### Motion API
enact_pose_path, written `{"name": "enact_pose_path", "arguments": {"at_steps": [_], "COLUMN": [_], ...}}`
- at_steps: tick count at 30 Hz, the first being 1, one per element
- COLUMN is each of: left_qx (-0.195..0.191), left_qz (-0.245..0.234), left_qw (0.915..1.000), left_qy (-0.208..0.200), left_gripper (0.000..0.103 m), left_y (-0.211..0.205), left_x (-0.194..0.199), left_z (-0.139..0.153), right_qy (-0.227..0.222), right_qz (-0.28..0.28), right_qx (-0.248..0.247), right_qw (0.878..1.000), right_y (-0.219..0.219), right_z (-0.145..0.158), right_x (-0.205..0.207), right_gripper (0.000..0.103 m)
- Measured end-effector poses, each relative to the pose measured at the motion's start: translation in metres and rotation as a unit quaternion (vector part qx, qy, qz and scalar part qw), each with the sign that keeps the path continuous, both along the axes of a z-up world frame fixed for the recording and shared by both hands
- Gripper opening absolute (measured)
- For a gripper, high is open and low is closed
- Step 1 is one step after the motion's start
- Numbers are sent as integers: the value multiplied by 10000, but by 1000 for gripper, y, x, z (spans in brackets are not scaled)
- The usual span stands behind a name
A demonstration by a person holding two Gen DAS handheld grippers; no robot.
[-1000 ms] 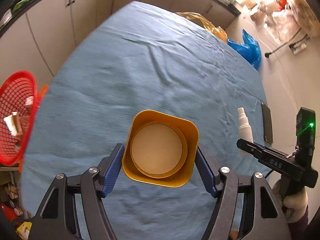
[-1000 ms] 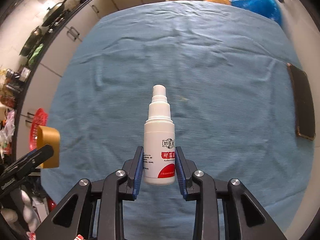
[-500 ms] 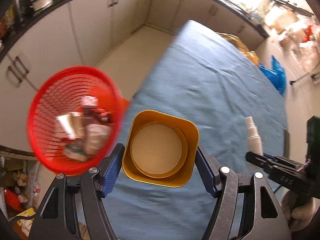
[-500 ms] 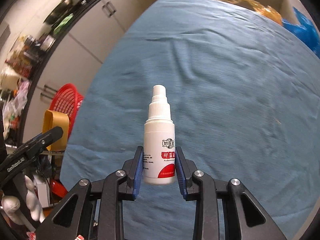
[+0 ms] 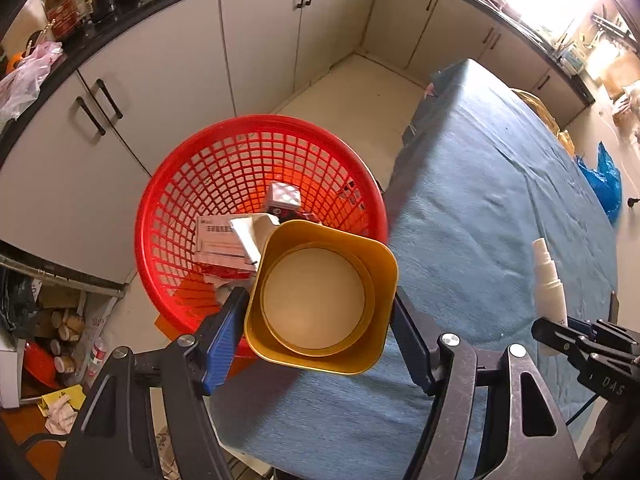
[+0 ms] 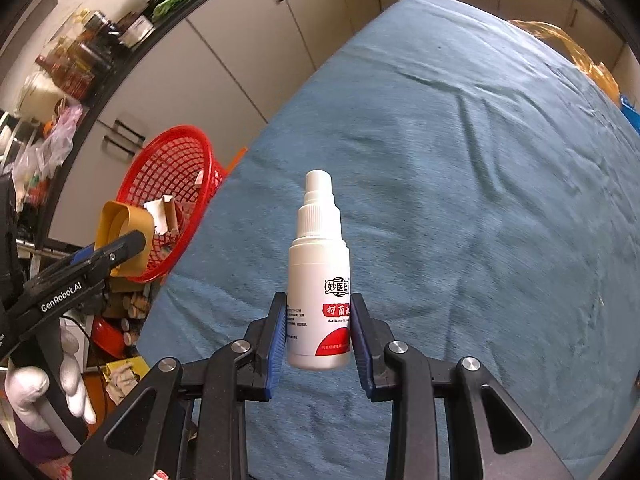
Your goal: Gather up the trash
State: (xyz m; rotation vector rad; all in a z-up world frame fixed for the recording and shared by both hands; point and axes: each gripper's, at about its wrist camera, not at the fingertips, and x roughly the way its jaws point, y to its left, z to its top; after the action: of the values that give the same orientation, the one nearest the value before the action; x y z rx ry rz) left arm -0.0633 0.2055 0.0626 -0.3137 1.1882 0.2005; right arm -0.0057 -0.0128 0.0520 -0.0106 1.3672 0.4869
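Swinging off the tabletop since a second ago, the left gripper point(image 5: 320, 320) now carries its yellow tin point(image 5: 322, 298) to the lip of the red basket point(image 5: 224, 168), where earlier it hung over the middle of the blue cloth point(image 5: 500, 208). Its blue pads point(image 5: 222, 334) are clamped on the tin's two sides, the open mouth facing the camera, with the tin overlapping the basket's near rim and the cloth's edge. Inside the basket lie a white printed box point(image 5: 218, 242), a small checked carton point(image 5: 284, 196) and other scraps. From the right wrist view, the right gripper point(image 6: 319, 336) stays closed on the white spray bottle point(image 6: 320, 280), pads pressed against its lower body, nozzle pointing away, held above the cloth-covered table and well apart from the basket, which stands on the floor side just beyond the table's left edge. Grey cabinets point(image 5: 168, 68) run behind the basket, and a blue bag point(image 5: 606, 180) sits past the table's far right side.
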Motion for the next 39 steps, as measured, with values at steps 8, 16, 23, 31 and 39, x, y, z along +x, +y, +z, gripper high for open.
{"name": "enact_pose_path", "arguments": {"at_steps": [8, 16, 23, 31, 39], "left_qx": [-26, -127, -142, -104, 67], "left_qz": [9, -138, -258, -396, -649], "left_qw": [10000, 9998, 9995, 9991, 9978], "left_qy": [31, 90, 111, 60, -97], "left_gripper": [69, 69, 69, 69, 69], "left_y": [-4, -28, -54, -84, -116], "left_x": [0, 1, -4, -12, -23], "left_z": [-1, -5, -4, 2, 25], "right_qy": [-15, -16, -118, -259, -472], "right_qz": [94, -1, 15, -162, -401], "right_qx": [23, -15, -60, 50, 263], "right_qw": [10000, 10000, 9999, 9995, 9977], "right_y": [-5, -24, -45, -76, -112], "right_z": [1, -1, 1, 11, 29], "right_x": [0, -9, -23, -35, -50], "right_gripper": [32, 32, 32, 32, 32]}}
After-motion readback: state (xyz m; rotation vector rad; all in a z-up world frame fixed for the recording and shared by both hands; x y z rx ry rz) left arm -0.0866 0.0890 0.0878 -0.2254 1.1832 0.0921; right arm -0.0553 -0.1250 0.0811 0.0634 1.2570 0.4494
